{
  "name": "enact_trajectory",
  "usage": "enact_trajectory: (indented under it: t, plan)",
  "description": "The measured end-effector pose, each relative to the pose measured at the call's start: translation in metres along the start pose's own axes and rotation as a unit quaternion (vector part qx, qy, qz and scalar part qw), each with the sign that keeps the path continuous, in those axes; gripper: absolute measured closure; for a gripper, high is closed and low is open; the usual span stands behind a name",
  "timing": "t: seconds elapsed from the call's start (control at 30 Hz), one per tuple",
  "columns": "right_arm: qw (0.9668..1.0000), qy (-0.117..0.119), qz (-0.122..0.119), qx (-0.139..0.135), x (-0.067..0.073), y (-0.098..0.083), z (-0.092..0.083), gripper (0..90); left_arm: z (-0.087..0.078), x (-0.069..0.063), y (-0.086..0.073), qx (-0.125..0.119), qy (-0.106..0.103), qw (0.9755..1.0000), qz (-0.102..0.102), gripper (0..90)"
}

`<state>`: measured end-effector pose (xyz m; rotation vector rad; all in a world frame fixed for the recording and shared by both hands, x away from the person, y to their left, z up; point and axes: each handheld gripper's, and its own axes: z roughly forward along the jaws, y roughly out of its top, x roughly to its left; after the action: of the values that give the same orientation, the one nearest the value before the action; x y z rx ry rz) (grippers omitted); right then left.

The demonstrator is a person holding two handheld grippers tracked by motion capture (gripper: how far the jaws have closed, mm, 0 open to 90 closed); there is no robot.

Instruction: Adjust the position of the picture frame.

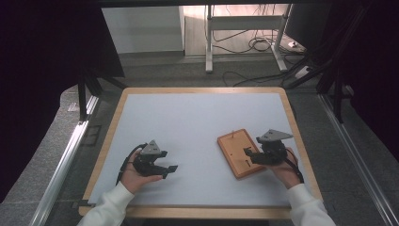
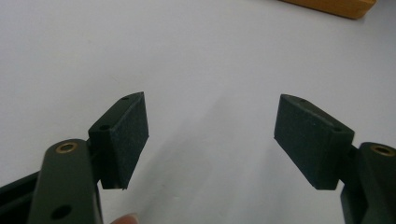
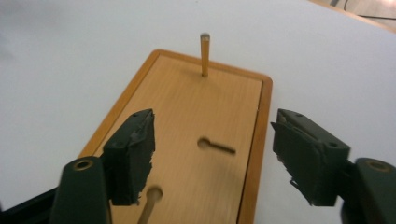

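Wooden board (image 1: 239, 153) lying flat on the right half of the table, near the front edge, angled a little. One thin upright peg (image 3: 204, 53) standing at its far end; two empty round holes nearer, each with what looks like a short slot or shadow trailing off it — cannot tell which.

Right gripper (image 1: 248, 156) poised low over the near part of the board, jaws wide apart with nothing between them, one jaw above the board's face and the other out past its right rim. Left gripper (image 1: 170, 171) resting well off to the left on bare surface, also spread wide and empty.

Likely trouble from here: closing on the peg off-centre could tip or snap it, since it is slender; a pad dragging on the raised rim could slide the whole board, as nothing appears to pin it down. Lifting the peg at a slant might jam it in its hole.

Table top (image 1: 188, 122) pale and matte, framed in light wood. Beyond it — grey floor, a white metal stand (image 1: 244, 33) and loose cables (image 1: 261, 44), dark curtains on both sides.
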<state>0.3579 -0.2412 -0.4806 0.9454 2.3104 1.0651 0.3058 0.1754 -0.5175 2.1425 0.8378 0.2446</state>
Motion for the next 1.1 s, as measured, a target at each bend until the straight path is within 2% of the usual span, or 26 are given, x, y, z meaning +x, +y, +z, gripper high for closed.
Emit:
enact_trajectory:
  t: [0.1, 0.13, 0.23, 0.3, 0.33, 0.37, 0.5, 0.73, 0.87, 0.9, 0.93, 0.97, 1.03, 1.07, 1.1]
  plan:
    - [1.0, 0.007, -0.006, 0.003, -0.001, 0.006, 0.007, 36.6, 0.0, -0.001, 0.0, 0.0, -0.002, 1.0, 0.002, 25.8]
    - [0.9997, 0.013, -0.017, 0.014, -0.001, 0.012, 0.016, 40.4, 0.0, -0.001, 0.0, -0.001, -0.002, 1.0, 0.002, 25.8]
    - [0.9992, 0.019, -0.026, 0.022, -0.002, 0.016, 0.025, 43.0, 0.0, 0.0, 0.0, -0.001, -0.002, 1.0, 0.005, 25.7]
    - [0.9985, 0.023, -0.039, 0.03, -0.004, 0.021, 0.038, 47.0, 0.001, 0.0, -0.001, 0.001, -0.003, 1.0, 0.005, 25.7]
    - [0.9985, 0.023, -0.039, 0.03, -0.004, 0.021, 0.038, 47.0, 0.001, 0.0, -0.001, 0.001, -0.003, 1.0, 0.005, 25.7]
    - [0.9982, 0.029, -0.039, 0.034, -0.007, 0.025, 0.046, 48.9, 0.001, 0.0, -0.001, 0.002, -0.004, 1.0, 0.005, 25.7]
    - [0.9977, 0.036, -0.041, 0.039, -0.01, 0.031, 0.059, 53.9, 0.002, 0.001, -0.001, 0.004, -0.005, 1.0, 0.007, 25.6]
    - [0.9965, 0.058, -0.041, 0.044, -0.013, 0.037, 0.075, 62.5, 0.003, 0.001, -0.002, 0.006, -0.005, 0.9999, 0.007, 25.5]
    - [0.9961, 0.061, -0.042, 0.048, -0.014, 0.037, 0.08, 66.3, 0.004, 0.001, -0.002, 0.007, -0.005, 0.9999, 0.007, 25.5]
    - [0.996, 0.064, -0.042, 0.046, -0.014, 0.036, 0.083, 70.1, 0.004, 0.001, -0.002, 0.007, -0.005, 0.9999, 0.007, 25.5]
    - [0.996, 0.064, -0.042, 0.046, -0.014, 0.036, 0.083, 70.1, 0.004, 0.001, -0.002, 0.007, -0.005, 0.9999, 0.007, 25.4]
    - [0.9958, 0.067, -0.048, 0.04, -0.014, 0.036, 0.084, 75.3, 0.004, 0.001, -0.002, 0.007, -0.005, 0.9999, 0.008, 25.4]
    - [0.9957, 0.064, -0.056, 0.038, -0.013, 0.037, 0.085, 82.6, 0.004, 0.001, -0.002, 0.007, -0.005, 0.9999, 0.008, 25.4]
    - [0.9957, 0.064, -0.056, 0.038, -0.013, 0.037, 0.085, 82.6, 0.004, 0.001, -0.002, 0.007, -0.005, 0.9999, 0.008, 25.4]
    - [0.9957, 0.054, -0.063, 0.043, -0.011, 0.038, 0.086, 84.5, 0.004, 0.001, -0.003, 0.008, -0.006, 0.9999, 0.009, 25.4]
